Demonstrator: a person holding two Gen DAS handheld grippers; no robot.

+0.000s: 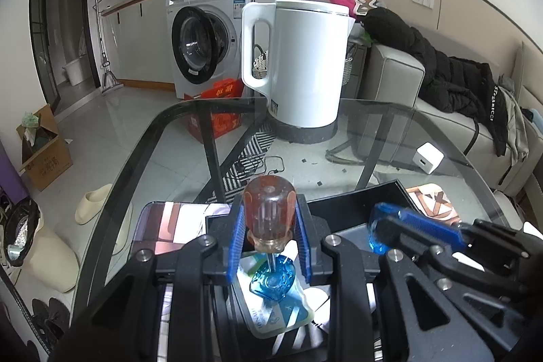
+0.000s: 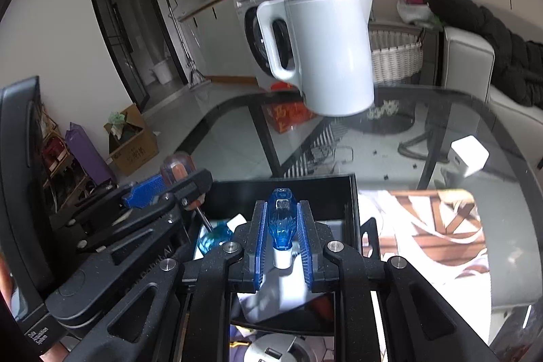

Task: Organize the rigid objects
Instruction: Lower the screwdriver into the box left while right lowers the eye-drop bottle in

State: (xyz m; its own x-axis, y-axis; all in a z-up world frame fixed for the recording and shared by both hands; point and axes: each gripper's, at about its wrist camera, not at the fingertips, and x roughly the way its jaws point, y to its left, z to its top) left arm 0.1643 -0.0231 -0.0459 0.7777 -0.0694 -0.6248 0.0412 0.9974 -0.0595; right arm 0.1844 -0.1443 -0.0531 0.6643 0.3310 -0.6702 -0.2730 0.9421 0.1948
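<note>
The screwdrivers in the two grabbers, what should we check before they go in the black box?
1. Left gripper shut on the orange screwdriver: ok.
2. Right gripper shut on the blue screwdriver: ok.
3. Black box lies below both grippers: ok.
4. Room in the box: not ok yet; another blue-handled screwdriver and papers lie under the orange one.
5. Grippers apart from each other: ok, but close.
6. White kettle out of the way: ok.
</note>
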